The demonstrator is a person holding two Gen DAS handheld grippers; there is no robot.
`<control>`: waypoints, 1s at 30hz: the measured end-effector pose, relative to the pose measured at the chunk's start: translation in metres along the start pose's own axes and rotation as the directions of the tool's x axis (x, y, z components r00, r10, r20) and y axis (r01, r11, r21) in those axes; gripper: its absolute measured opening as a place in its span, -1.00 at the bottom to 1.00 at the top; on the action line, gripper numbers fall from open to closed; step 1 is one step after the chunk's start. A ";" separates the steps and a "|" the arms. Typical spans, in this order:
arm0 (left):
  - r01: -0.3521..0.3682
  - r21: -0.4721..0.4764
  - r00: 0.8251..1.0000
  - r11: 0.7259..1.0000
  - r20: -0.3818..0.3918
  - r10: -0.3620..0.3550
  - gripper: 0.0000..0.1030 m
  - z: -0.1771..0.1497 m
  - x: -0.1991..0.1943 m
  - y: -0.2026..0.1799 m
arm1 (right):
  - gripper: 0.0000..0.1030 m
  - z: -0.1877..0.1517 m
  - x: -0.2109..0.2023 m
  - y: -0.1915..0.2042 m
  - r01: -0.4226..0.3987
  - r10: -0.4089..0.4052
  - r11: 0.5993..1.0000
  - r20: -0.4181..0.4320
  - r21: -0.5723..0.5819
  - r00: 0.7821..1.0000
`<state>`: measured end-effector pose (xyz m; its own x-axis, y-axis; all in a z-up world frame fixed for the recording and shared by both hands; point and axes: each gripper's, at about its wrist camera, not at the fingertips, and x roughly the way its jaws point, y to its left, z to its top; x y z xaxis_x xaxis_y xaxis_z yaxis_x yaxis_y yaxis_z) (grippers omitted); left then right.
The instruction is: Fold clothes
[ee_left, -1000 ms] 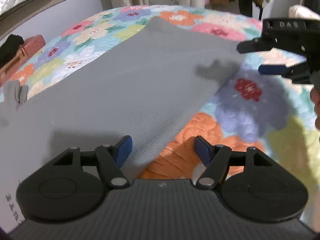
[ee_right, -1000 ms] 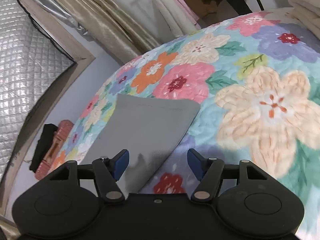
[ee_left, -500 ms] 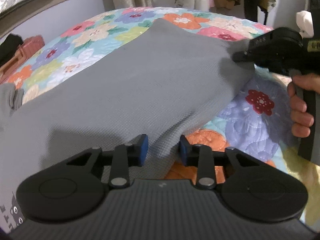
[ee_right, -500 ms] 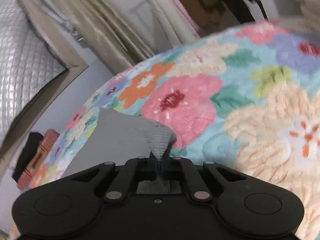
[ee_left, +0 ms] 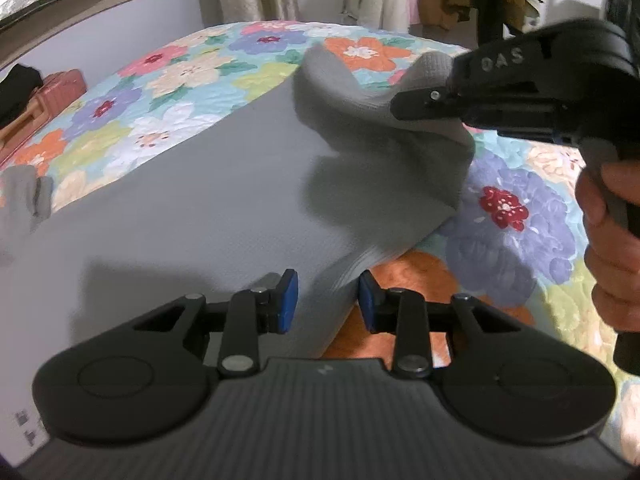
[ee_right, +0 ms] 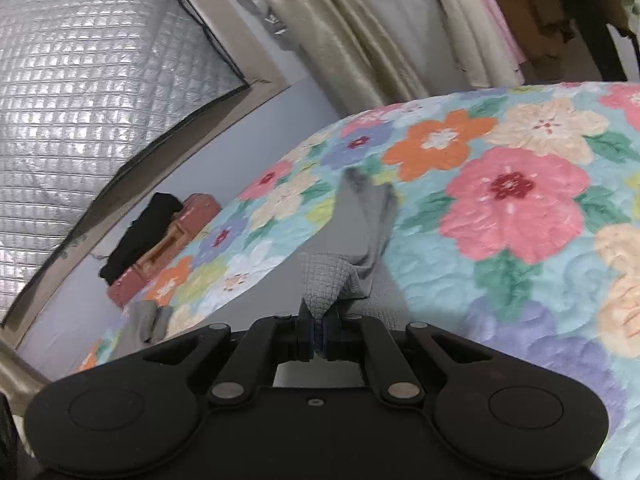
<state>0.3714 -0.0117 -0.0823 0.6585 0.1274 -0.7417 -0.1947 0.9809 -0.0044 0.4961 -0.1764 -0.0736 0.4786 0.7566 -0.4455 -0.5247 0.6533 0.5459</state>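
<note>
Fingers (ee_right: pixel 306 338) of our right gripper (ee_right: pixel 317 340) pinch the grey garment (ee_left: pixel 224 200) corner, lifted off the floral quilt (ee_right: pixel 516 208). Our left gripper (ee_left: pixel 326 300) straddles the near hem, jaws just reopening slightly; whether its pads press the cloth we cannot tell.

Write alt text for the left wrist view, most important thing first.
The right gripper, held in a hand, is shut on a lifted corner of a grey garment spread over a floral quilt. In the foreground the left gripper has its blue-padded jaws apart, the garment's near edge between them.
</note>
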 end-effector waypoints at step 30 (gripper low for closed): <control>0.042 -0.402 0.996 0.915 0.091 -0.006 -0.02 -0.093 -0.154 0.260 | -0.88 -0.154 0.004 0.230 -0.293 0.215 0.887 -0.243 -0.356 0.946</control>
<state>0.1520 0.2101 -0.0312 0.7231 0.1348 -0.6775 -0.4428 0.8432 -0.3048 0.2693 -0.0189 -0.0591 0.1689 0.8630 -0.4761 -0.8564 0.3677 0.3625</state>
